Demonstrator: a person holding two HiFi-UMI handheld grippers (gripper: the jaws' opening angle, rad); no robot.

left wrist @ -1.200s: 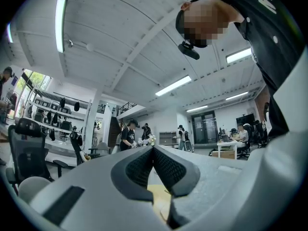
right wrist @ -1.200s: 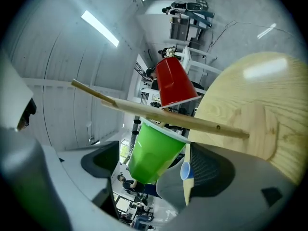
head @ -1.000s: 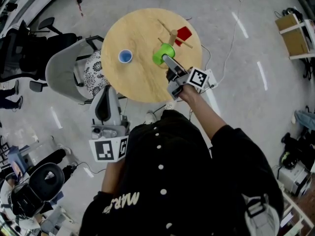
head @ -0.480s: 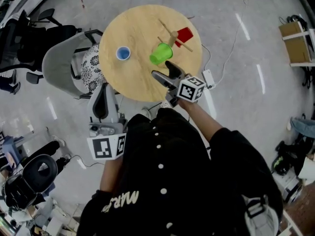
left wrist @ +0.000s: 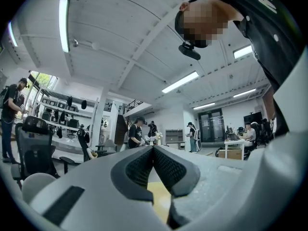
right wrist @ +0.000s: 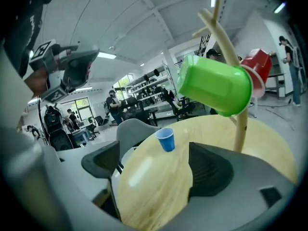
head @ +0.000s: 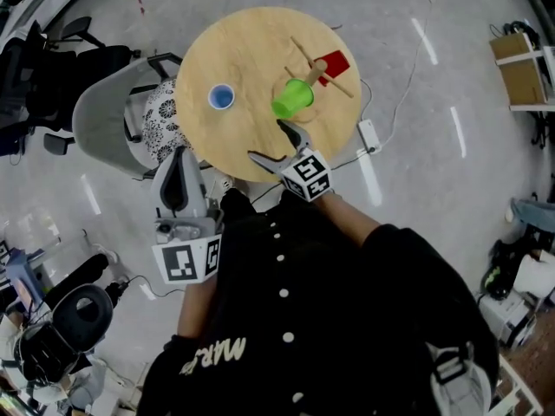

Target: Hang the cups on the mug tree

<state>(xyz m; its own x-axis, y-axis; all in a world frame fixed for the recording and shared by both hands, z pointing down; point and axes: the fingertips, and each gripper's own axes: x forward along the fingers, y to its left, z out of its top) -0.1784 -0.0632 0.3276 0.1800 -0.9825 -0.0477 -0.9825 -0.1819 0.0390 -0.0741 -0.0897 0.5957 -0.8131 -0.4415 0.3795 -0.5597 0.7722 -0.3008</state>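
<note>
A wooden mug tree stands on the round wooden table. A green cup and a red cup hang on its pegs. A blue cup stands upright on the table's left part. My right gripper is open and empty over the table's near edge, a little short of the green cup. My left gripper is shut and empty, held left of the table above the floor.
A grey chair with a patterned cushion stands against the table's left side. A white power strip and cables lie on the floor to the right. Office chairs stand at far left.
My right gripper has let go of the green cup, which now hangs on the tree. It has drawn back toward the table's near edge and opened. The left gripper has stayed put.
</note>
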